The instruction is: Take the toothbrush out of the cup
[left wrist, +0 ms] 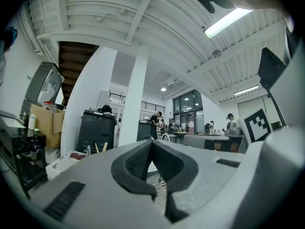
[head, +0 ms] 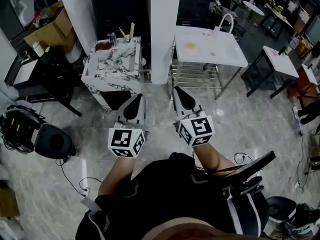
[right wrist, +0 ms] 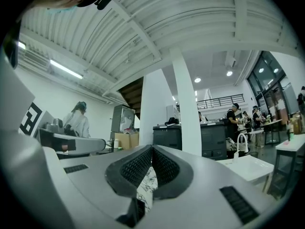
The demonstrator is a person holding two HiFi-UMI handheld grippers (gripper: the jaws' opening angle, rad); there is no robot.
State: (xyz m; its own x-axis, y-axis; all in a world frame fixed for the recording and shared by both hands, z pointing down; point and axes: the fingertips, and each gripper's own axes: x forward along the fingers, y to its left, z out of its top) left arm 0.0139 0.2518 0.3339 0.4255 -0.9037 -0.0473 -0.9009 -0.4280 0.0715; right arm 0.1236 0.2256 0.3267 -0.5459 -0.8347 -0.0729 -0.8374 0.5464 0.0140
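As far as we could judge, the task had not begun in earnest. Our left gripper and right gripper hung side by side over the tiled floor. Both pointed level towards the marbled worktop ahead and were well apart from its near edge. The left fingers were pressed together with nothing between them. The right fingers were likewise closed tip to tip on nothing, and through the gap below them only a scrap of the marbled pattern showed.

We took the toothbrush to be the pale upright stick at the far right corner of the worktop, near what looked like a tap on the far edge. It stood up as a thing held in a cup would, but the cup itself was too small for us to tell apart from the clutter there. So we judged the toothbrush to be in its place, untouched.

Nearly everything was left to do. We had to close the distance to the worktop, open one pair of fingers and bring them round the shaft above the cup's rim. Then we had to close them and lift straight up until the handle cleared. The white table to the right of the pillar bore nothing the task needed, as far as we could see.
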